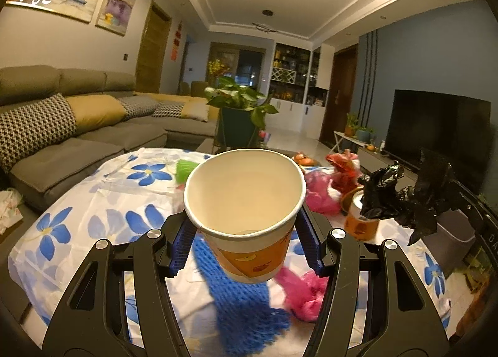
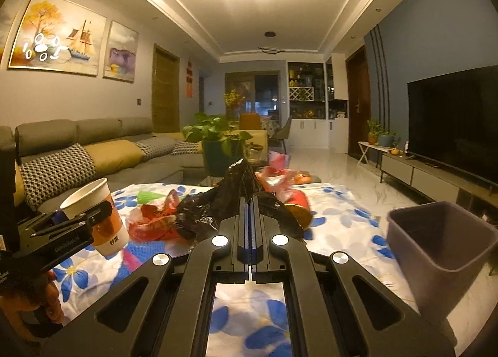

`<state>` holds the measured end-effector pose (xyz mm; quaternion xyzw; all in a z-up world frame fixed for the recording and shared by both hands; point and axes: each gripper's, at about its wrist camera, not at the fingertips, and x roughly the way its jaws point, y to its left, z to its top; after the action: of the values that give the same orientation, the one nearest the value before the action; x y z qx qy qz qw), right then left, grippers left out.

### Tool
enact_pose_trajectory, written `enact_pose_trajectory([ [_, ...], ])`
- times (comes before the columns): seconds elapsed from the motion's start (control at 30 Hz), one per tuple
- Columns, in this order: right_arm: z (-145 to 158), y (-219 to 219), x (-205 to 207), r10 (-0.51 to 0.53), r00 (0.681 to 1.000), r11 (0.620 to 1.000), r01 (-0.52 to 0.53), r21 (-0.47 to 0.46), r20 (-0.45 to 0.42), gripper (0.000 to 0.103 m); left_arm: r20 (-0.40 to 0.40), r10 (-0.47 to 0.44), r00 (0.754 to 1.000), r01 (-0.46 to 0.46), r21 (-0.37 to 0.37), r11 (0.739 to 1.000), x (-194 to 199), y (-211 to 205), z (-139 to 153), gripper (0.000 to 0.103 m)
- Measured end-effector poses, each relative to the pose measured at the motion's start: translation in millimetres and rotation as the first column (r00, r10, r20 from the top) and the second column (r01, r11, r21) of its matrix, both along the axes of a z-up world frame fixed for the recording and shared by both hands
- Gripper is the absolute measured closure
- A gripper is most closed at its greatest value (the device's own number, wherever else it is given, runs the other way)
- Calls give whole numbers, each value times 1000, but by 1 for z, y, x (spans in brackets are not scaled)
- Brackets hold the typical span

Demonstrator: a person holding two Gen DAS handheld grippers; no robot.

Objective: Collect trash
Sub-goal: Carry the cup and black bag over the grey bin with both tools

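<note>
My left gripper is shut on a white and orange paper cup, its blue pads pressed on both sides. The cup hangs tilted above the table, mouth towards the camera, and looks empty. The right wrist view shows this cup at the left in the left gripper. My right gripper is shut on a crumpled black plastic bag, which spreads around and ahead of the closed fingers. That black bag hangs at the right of the left wrist view. A grey bin stands open at the right.
A tablecloth with blue flowers holds pink plastic bags, a red bag, a blue net sleeve, a green piece and an orange can. A sofa is left, a potted plant behind, a television right.
</note>
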<state>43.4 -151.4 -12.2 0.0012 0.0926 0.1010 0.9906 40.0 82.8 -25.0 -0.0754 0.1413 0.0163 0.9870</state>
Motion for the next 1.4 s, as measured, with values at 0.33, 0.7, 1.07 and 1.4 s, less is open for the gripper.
enact_pose_trajectory([
  [0.33, 2, -34, -19, -65, 998, 998, 65, 20, 13, 101, 6, -53, 999, 52, 25, 998, -4, -28, 5, 45],
  [0.7, 18, -98, -25, -232, 970, 973, 231, 26, 67, 101, 48, -270, 962, 267, 53, 962, 19, -112, 35, 45],
  [1.07, 18, -181, -8, -431, 900, 902, 429, 40, 72, 101, 32, -481, 876, 480, 42, 876, 79, -231, 39, 45],
  [1.4, 4, -226, 18, -494, 869, 868, 492, 59, 17, 101, 8, -576, 817, 575, 55, 816, 122, -314, 20, 45],
])
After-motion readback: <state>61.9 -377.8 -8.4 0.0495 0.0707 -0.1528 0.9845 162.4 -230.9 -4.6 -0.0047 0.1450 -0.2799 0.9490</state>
